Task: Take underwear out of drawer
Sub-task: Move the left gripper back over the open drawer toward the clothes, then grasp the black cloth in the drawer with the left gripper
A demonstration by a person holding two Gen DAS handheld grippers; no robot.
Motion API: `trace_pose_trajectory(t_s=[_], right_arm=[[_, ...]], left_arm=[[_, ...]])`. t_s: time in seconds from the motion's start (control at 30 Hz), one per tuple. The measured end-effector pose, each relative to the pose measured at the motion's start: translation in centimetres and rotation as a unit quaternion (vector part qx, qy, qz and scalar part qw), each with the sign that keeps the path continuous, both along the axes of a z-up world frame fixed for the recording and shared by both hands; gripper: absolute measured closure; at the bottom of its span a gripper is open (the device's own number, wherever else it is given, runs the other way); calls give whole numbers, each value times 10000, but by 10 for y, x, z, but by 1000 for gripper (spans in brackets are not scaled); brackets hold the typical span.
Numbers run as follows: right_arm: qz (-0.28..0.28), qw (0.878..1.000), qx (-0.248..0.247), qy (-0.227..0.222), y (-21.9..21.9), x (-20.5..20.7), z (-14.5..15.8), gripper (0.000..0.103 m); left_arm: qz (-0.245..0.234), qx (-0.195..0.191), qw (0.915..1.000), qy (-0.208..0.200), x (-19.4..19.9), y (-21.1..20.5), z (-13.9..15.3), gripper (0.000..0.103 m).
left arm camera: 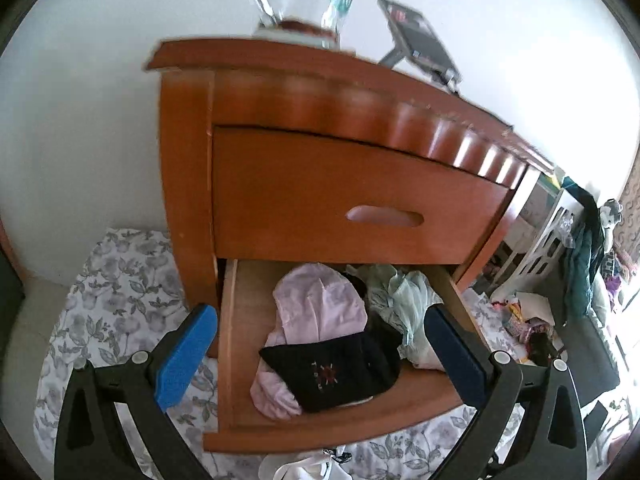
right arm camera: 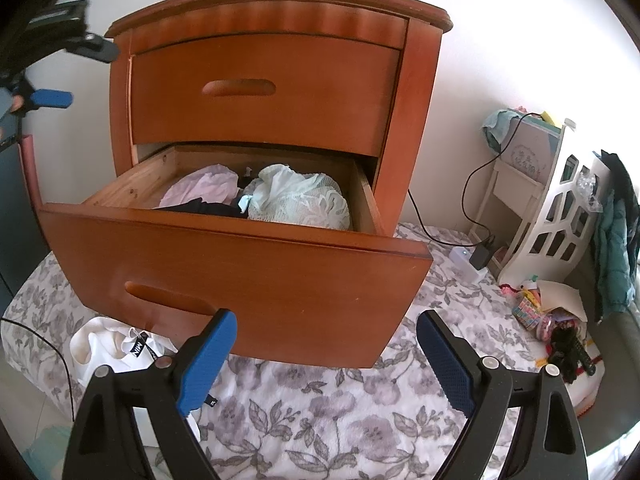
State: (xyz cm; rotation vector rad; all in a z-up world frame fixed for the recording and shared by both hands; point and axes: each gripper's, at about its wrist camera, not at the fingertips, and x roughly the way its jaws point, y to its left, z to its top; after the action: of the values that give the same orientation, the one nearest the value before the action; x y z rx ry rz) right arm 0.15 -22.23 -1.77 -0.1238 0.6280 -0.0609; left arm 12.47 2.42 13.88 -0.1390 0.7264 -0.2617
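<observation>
**A:** What's nearest your lenses?

**B:** My own claws. The left gripper [left arm camera: 320,352] has its blue pads spread wide over the pulled-out lower drawer [left arm camera: 228,360], holding nothing and touching nothing. The right gripper [right arm camera: 326,360] is spread just as wide and empty, hanging above the floral cloth [right arm camera: 320,412] in front of the drawer's face.

**A:** And the underwear?

**B:** I see it inside the drawer. A black piece [left arm camera: 340,372] with a small stitched mark lies toward the front, on top of a pale pink garment [left arm camera: 316,304]. A mint lace piece [right arm camera: 296,196] is bunched on the right side, touching both.

**A:** The surroundings?

**B:** I see a reddish wooden nightstand [right arm camera: 280,20], its upper drawer [right arm camera: 260,92] shut, standing on the floral cloth against a white wall. A white garment [right arm camera: 116,352] with a black label lies on the cloth by the drawer's front. To the right I make out a white rack [right arm camera: 552,220], a teal garment [right arm camera: 612,248] hanging, a black cable [right arm camera: 476,184] and a small litter of toys [right arm camera: 548,316].
</observation>
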Motion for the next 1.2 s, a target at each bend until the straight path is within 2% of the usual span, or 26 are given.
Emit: trace_pose_trajectory(t_s=[0.13, 0.27, 0.43, 0.5, 0.67, 0.8, 0.93, 1.2], right_arm=[[13, 10000, 22, 57, -1, 2, -2, 10], [17, 9999, 31, 117, -2, 4, -4, 10], [41, 9998, 17, 169, -1, 6, -6, 10], [55, 9998, 6, 198, -1, 8, -7, 10], [75, 9996, 0, 268, 0, 10, -9, 10], [77, 9996, 15, 279, -1, 10, -9, 10], [73, 9995, 42, 320, -2, 12, -11, 10], [81, 9994, 29, 321, -1, 11, -12, 10]], left_arm=[[-1, 114, 9974, 705, 32, -5, -19, 0], [81, 244, 9904, 1361, 52, -9, -45, 0], [189, 134, 9751, 2206, 73, -8, -84, 0], [200, 146, 9702, 2410, 79, -9, -95, 1], [155, -32, 9561, 2928, 90, -11, -120, 16], [292, -277, 9414, 3350, 96, -6, -141, 20], [177, -398, 9387, 3421, 96, -9, -142, 23], [18, 37, 9310, 3649, 104, -27, -148, 23]])
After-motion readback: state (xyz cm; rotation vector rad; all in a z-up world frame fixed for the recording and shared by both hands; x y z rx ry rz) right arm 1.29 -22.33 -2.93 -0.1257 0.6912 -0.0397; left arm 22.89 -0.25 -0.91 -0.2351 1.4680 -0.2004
